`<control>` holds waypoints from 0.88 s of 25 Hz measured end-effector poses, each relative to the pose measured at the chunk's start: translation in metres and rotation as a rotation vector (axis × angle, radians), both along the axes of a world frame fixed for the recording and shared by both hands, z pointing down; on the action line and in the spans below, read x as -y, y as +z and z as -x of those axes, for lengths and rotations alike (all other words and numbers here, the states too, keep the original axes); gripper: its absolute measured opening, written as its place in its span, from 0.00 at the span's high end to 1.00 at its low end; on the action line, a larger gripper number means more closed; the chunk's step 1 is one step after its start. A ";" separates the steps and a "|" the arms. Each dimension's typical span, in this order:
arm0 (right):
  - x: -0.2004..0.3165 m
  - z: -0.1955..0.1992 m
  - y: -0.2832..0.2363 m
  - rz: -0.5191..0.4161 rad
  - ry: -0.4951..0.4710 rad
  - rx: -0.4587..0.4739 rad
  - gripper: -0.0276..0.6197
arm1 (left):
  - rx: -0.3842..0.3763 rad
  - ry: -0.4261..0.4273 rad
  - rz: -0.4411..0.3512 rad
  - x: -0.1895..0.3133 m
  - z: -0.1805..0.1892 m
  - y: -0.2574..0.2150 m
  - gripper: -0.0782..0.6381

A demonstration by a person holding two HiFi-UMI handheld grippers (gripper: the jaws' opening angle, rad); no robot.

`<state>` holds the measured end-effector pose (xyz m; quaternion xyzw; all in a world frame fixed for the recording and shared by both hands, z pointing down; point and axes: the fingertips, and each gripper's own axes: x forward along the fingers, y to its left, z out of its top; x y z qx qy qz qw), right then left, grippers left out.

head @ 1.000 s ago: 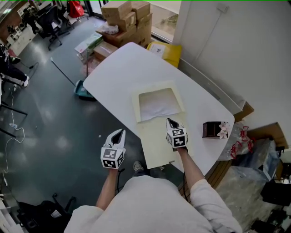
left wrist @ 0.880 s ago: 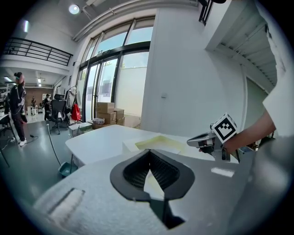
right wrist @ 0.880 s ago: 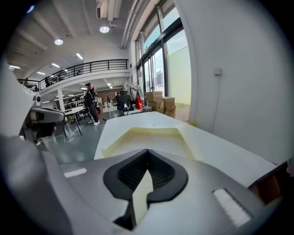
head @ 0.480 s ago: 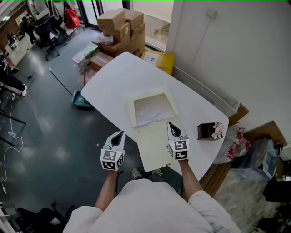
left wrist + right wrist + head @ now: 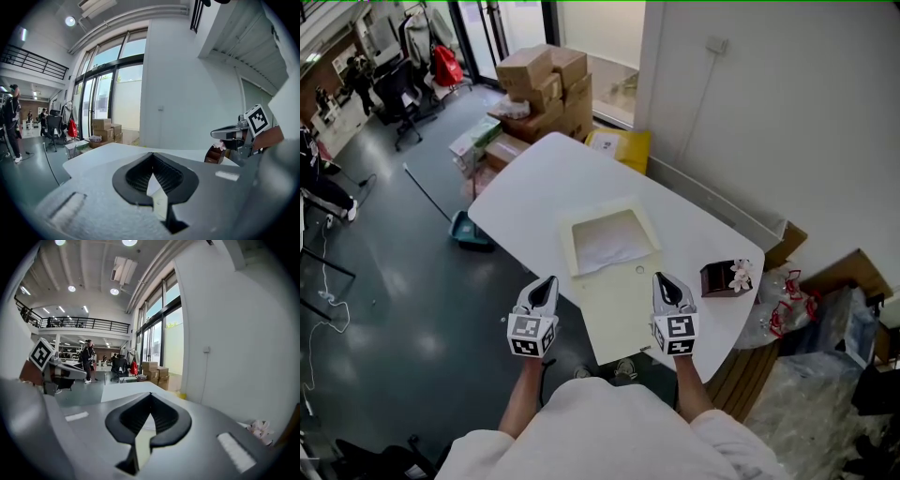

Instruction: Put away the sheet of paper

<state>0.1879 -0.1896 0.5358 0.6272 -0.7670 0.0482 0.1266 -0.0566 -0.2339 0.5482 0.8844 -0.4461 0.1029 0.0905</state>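
Note:
A cream folder [image 5: 623,305] lies open on the white table [image 5: 553,169]. Its far half is a shallow frame with a white sheet of paper [image 5: 607,242] inside; its near half is a flat flap. My right gripper [image 5: 667,284] hovers shut and empty over the flap's right edge near the table's front. My left gripper [image 5: 544,289] is also shut and empty, left of the table over the floor. In the left gripper view the jaws [image 5: 152,174] meet with nothing between them, and the same holds in the right gripper view [image 5: 149,416].
A small brown box with flowers [image 5: 720,278] stands at the table's right end. Cardboard boxes [image 5: 546,80] and a yellow bag [image 5: 614,142] sit beyond the far end. A teal dustpan [image 5: 473,234] lies on the floor to the left. A wall runs along the right.
My right gripper has drawn back from the sheet's near edge toward the table's front. The left gripper has hardly moved. The head view has tipped up a little.

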 end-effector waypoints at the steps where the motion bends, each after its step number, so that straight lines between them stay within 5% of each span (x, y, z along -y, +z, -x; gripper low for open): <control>1: -0.003 -0.002 -0.001 -0.002 0.005 -0.001 0.96 | -0.001 -0.001 -0.007 0.000 -0.001 -0.003 0.88; 22: -0.004 -0.016 -0.015 -0.039 0.024 0.031 0.96 | -0.021 -0.024 -0.031 -0.013 -0.015 -0.013 0.88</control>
